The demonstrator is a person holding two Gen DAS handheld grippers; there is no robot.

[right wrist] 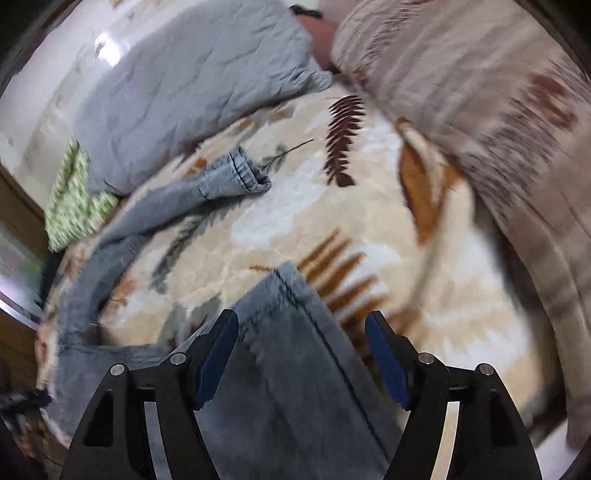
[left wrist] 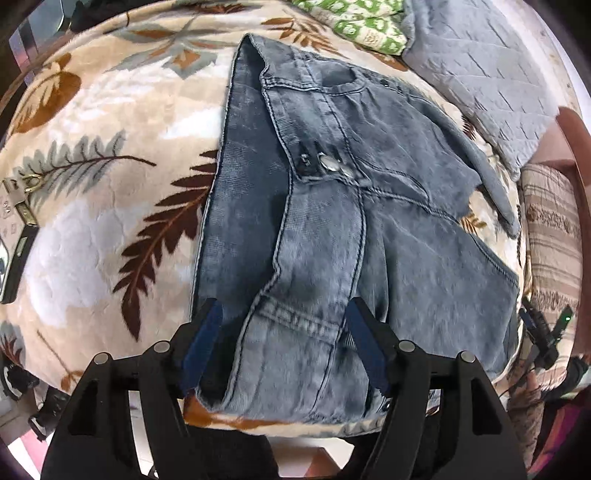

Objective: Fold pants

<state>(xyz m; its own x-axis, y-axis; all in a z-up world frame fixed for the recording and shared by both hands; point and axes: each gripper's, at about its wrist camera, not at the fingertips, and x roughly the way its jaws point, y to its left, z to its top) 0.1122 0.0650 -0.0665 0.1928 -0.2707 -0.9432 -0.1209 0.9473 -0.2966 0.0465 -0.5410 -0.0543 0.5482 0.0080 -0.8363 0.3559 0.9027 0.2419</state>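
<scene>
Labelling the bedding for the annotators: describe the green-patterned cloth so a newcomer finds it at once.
Start from the leaf-print blanket that covers the bed, with the jeans lying on it. Go past the waistband to the far edge, where a grey quilted cover lies; the green-patterned cloth is bunched against it. It is the only green-and-white fabric in sight.

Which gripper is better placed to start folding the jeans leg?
Probably right: the right gripper is open around a leg hem. The left gripper is open at the waistband.

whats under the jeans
The jeans lie on a leaf-print plush blanket, which shows all around them. Whatever is beneath the denim itself is covered.
</scene>
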